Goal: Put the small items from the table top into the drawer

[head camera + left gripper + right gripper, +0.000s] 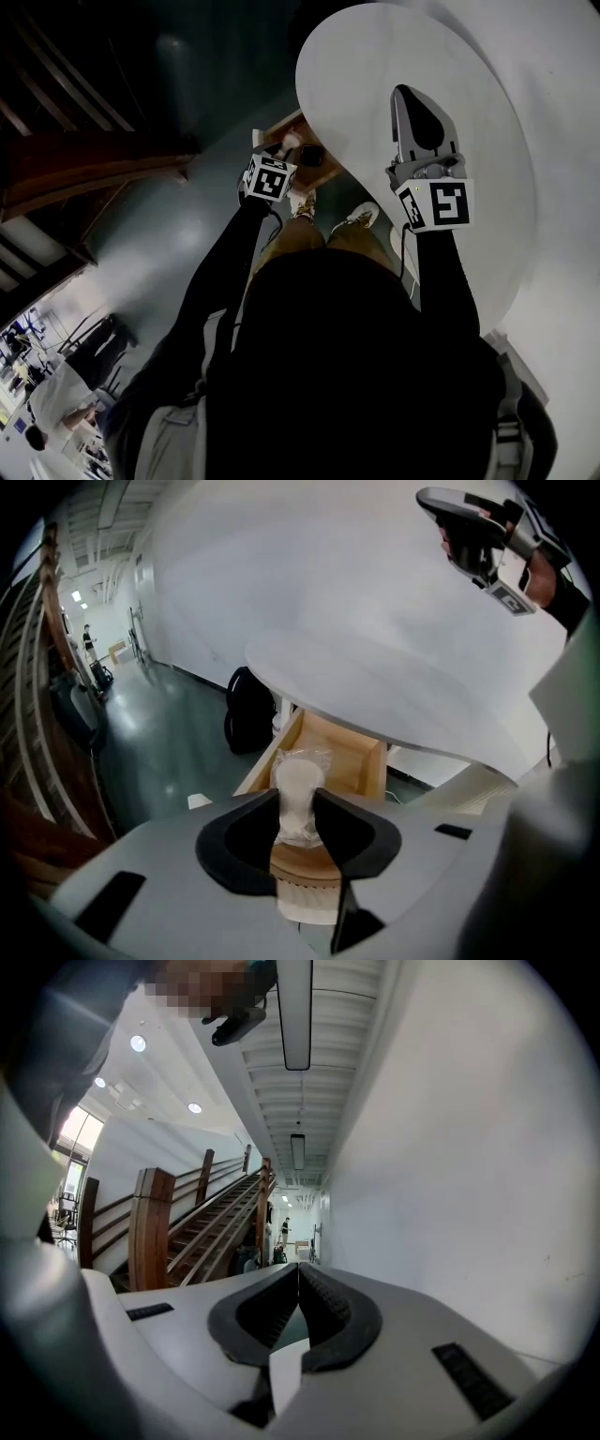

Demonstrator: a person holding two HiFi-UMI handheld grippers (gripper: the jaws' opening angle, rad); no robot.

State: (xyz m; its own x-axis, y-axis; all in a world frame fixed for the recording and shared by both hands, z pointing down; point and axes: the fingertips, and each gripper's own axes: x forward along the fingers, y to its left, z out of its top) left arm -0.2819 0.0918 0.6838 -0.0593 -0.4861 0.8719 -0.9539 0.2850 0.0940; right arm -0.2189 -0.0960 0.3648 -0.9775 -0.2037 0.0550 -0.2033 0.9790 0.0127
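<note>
Delivery nearly there: small wrapped packet (298,787) pinched in narrowly parted left gripper (298,806), poised over open drawer (354,752), not yet dropped. Shut and empty, right gripper (298,1281) over table (375,75). No other items visible up top; likely only release left.
</note>
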